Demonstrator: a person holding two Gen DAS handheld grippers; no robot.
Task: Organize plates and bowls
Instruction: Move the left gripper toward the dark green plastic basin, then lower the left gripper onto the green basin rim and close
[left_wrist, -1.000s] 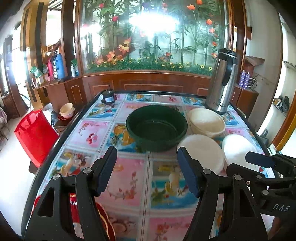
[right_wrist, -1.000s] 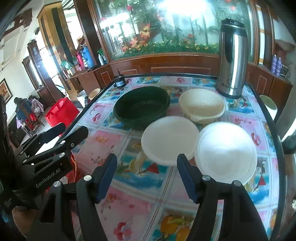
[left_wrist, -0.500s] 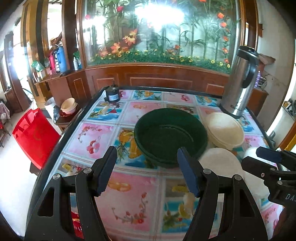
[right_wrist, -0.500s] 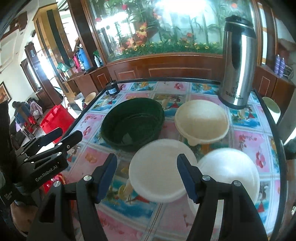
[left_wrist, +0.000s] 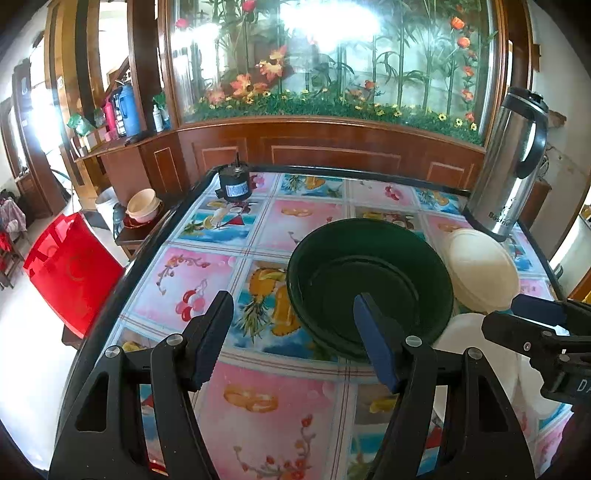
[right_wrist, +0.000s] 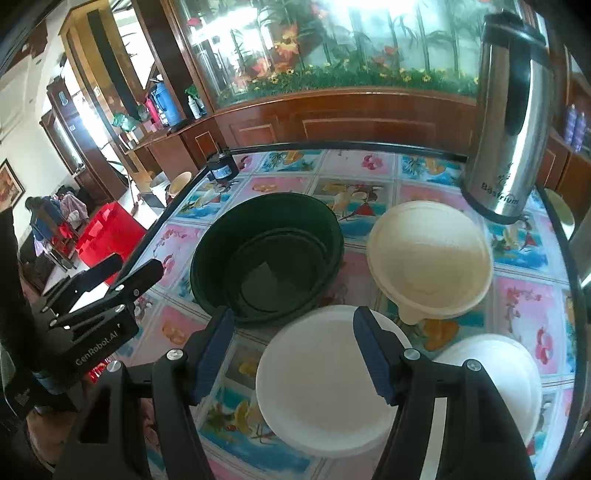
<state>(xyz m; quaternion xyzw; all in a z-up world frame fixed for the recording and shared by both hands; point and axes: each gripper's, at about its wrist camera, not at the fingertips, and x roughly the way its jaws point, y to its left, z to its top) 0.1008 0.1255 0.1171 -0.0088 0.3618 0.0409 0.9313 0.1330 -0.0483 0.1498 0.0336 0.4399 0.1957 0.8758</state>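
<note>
Left wrist view: the left gripper (left_wrist: 291, 338) gapes wide, holding nothing, above the table (left_wrist: 303, 218), its right finger over the near rim of the green bowl (left_wrist: 369, 291). A cream bowl (left_wrist: 480, 269) sits beside it.

Right wrist view: the right gripper (right_wrist: 291, 354) is wide open and empty over a white plate (right_wrist: 325, 380); a 2nd plate (right_wrist: 509, 369) lies right, with the green bowl (right_wrist: 267, 254) and cream bowl (right_wrist: 430, 258) beyond.

Both wrist views look down-forward, sharing the green bowl (left_wrist: 369, 291) (right_wrist: 267, 254).

- White plate (left_wrist: 476, 339): largely hidden behind the left gripper's finger (left_wrist: 373, 339).
- Second white plate (right_wrist: 517, 373): partly hidden behind the right gripper's finger (right_wrist: 373, 354).
- Steel flask (right_wrist: 509, 110): top cut off.
</note>
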